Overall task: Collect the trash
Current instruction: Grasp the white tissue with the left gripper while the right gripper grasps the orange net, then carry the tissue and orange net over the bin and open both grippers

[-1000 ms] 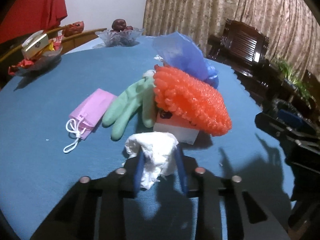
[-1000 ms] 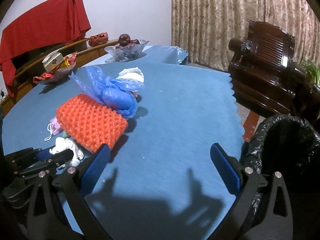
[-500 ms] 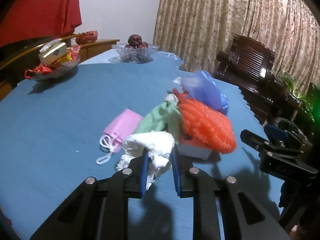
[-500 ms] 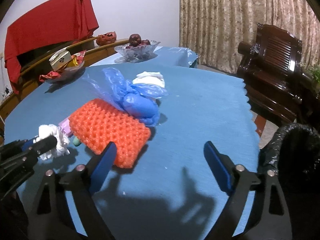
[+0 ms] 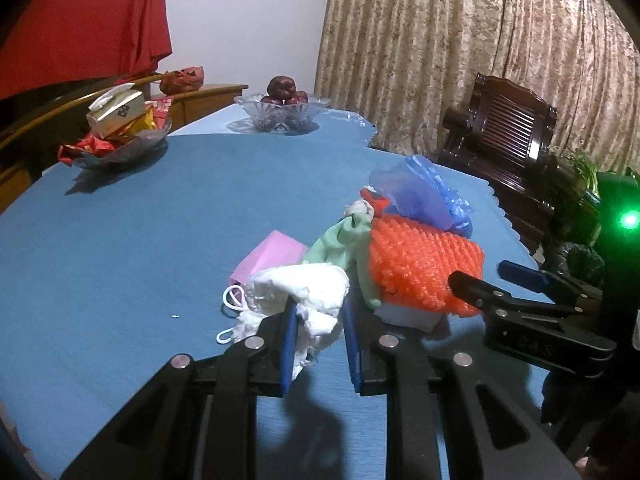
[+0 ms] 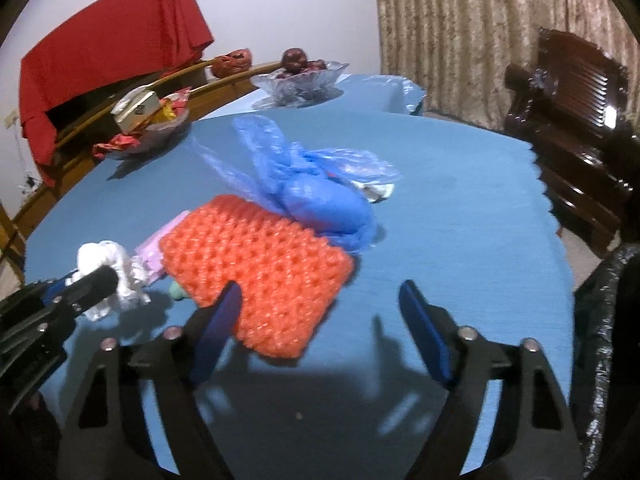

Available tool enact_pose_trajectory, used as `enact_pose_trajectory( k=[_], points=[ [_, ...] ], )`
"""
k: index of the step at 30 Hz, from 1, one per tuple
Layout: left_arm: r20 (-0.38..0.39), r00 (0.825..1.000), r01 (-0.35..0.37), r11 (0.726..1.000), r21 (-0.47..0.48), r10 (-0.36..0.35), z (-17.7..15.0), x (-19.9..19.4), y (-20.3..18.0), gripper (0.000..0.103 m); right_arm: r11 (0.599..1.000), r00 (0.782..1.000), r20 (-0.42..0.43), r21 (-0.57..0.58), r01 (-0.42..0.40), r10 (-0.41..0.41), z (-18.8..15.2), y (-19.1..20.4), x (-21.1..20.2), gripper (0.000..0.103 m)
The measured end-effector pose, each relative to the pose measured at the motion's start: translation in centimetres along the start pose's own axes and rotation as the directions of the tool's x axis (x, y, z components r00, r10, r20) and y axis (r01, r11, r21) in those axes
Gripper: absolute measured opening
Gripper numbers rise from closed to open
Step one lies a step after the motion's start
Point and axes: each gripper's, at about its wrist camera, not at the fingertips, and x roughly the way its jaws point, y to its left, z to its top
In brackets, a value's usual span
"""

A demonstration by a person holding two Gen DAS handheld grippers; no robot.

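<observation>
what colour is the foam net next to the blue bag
Orange-red, a bumpy mesh; the foam net shows best in the right wrist view.

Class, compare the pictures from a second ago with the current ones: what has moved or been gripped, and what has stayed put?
The left gripper, shut on the white crumpled tissue, has lifted it off the blue tablecloth. The right gripper has moved in toward the orange foam net; its jaws are closing, with nothing pressed between them yet. The blue plastic bag, green glove and pink mask lie where they were.

On the table [image 6: 460, 208] the foam net [image 6: 256, 276] is laid in front of the knotted bag [image 6: 320, 204]. A mask [image 5: 272, 258] and glove [image 5: 340, 246] are placed to its left. The bin [image 6: 608, 320] is set at the table's right edge.
</observation>
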Motion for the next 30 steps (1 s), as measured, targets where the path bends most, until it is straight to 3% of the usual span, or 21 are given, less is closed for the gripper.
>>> enact_pose_trajectory(
  k=[5,10,30],
  points=[
    [0.002,1.000,-0.003,1.000,-0.001,0.003,0.1,-0.1,0.0,0.021,0.997,0.998,-0.009,-0.032,-0.070,0.069,0.1,1.1,-0.3,0.033],
    [0.010,1.000,-0.003,1.000,0.006,0.003,0.3,-0.7,-0.4,0.021,0.996,0.996,0.003,-0.029,-0.084,0.084,0.3,1.0,-1.2,0.013],
    [0.075,0.996,0.038,0.999,0.038,-0.041,2.4,-4.0,-3.3,0.021,0.996,0.992,0.099,-0.041,-0.080,0.084,0.7,-0.4,-9.5,0.011]
  ],
)
